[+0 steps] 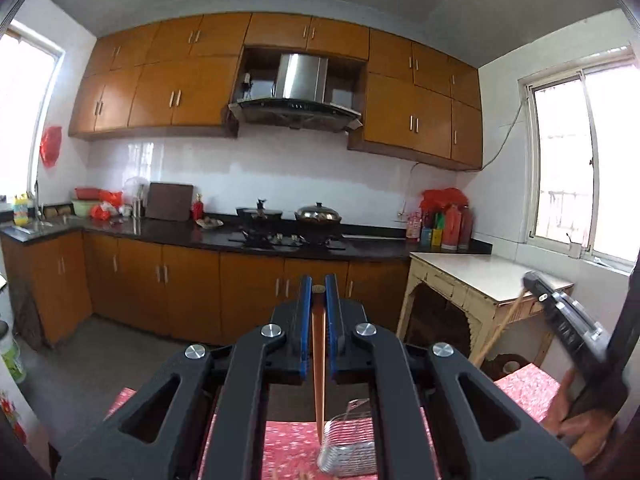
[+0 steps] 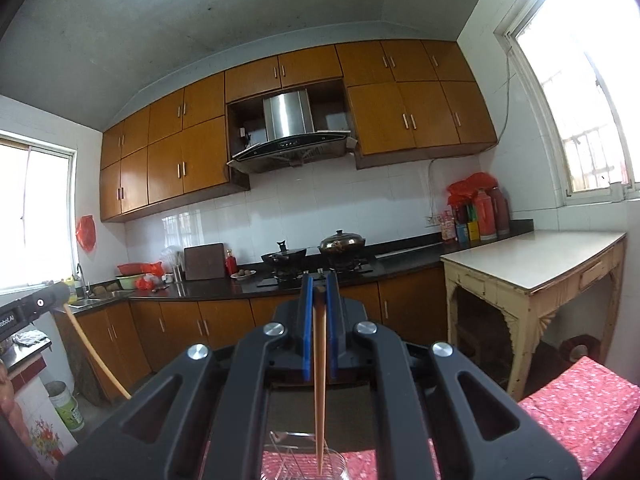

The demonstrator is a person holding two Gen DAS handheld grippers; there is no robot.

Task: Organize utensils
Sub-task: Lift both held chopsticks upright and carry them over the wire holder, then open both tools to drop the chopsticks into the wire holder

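Note:
My left gripper (image 1: 319, 282) is shut on a wooden chopstick (image 1: 319, 376) that hangs straight down between its blue pads, its tip beside a wire utensil basket (image 1: 348, 446) on the red flowered cloth. My right gripper (image 2: 319, 280) is shut on another wooden chopstick (image 2: 320, 392), its tip over a clear glass holder (image 2: 304, 462) with wire inside. The right gripper also shows at the right edge of the left wrist view (image 1: 560, 304), its chopstick (image 1: 498, 330) slanting down. The left gripper shows at the left edge of the right wrist view (image 2: 44, 300), with its chopstick (image 2: 94, 354).
A red flowered tablecloth (image 2: 576, 408) covers the table under both grippers. A cream side table (image 2: 532, 264) stands at the right. The kitchen counter (image 1: 200, 236) with stove, pots and bottles runs along the far wall.

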